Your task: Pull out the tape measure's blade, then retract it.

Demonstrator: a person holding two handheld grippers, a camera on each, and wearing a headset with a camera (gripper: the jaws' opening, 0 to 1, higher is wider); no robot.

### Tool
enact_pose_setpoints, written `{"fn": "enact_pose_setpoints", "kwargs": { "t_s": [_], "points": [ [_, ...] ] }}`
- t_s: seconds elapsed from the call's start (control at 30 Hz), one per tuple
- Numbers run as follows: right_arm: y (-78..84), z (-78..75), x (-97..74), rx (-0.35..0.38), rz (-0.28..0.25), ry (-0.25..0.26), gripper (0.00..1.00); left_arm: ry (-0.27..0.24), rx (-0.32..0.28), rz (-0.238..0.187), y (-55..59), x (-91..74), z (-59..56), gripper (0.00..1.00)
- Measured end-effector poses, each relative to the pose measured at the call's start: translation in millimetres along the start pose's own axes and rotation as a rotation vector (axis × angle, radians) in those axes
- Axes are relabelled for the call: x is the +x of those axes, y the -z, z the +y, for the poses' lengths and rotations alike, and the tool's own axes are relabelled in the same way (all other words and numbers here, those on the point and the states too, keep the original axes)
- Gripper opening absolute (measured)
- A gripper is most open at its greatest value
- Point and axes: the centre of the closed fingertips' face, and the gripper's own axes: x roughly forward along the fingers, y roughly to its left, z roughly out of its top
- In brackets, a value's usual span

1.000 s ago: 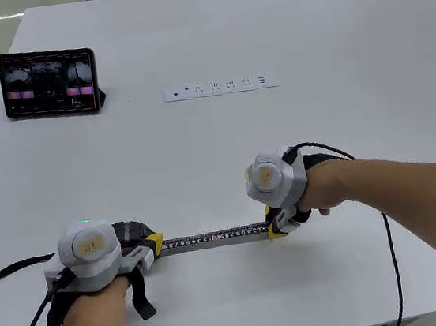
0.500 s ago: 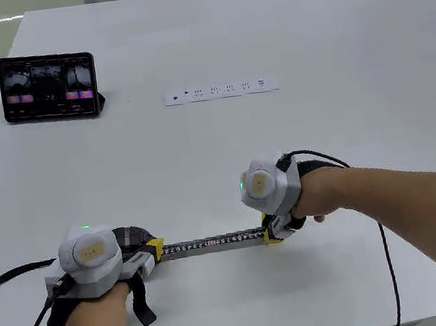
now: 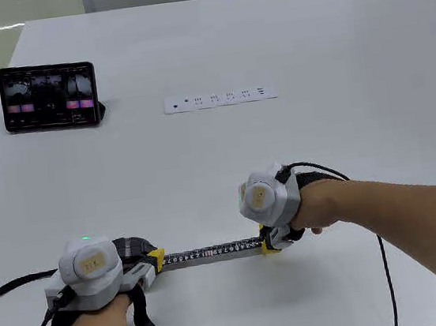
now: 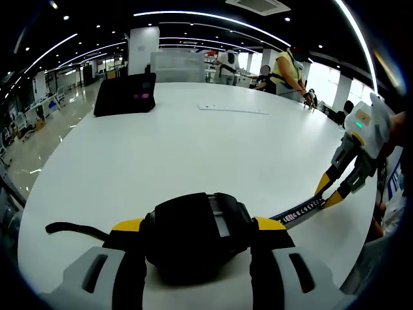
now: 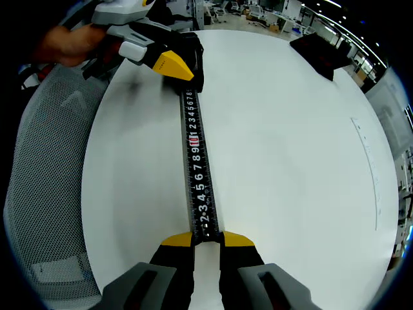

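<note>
Fingers (image 4: 127, 226) of the left gripper (image 3: 152, 260) are clamping the tape measure (image 4: 193, 240) at the bench's (image 3: 284, 51) near left. The right gripper's (image 5: 207, 240) fingers are pinching the blade (image 5: 195, 148) tip, nearly closed, and the blade is lying flat between both.

Right gripper (image 5: 206, 241): is pinching the blade's end at bottom centre.
Blade (image 5: 195, 155): is running up the frame's middle.
Tape measure case (image 5: 192, 51): is sitting upper left, in the left gripper (image 5: 169, 63).

White workbench (image 3: 308, 56), ceiling strip lights (image 4: 193, 14)
</note>
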Motion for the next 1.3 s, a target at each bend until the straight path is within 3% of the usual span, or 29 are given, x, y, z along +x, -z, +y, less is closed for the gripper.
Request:
{"fn": "enact_pose_setpoints", "kwargs": {
  "t_s": [0.13, 0.33, 1.3],
  "points": [
    [-1.7, 1.7, 0.5, -0.048, -0.007, -0.002, 0.10, -0.001, 0.001, -0.002, -0.3, -0.1, -0.1, 0.61],
    [-4.5, 1.1, 1.1, -0.019, -0.060, -0.004, 0.10, 0.001, 0.001, -0.001, -0.1, -0.1, -0.4, 0.61],
    [-19.3, 4.4, 4.0, -0.014, -0.051, 0.004, 0.10, 0.001, -0.001, -0.007, 0.3, 0.2, -1.2, 0.61]
  ]
}}
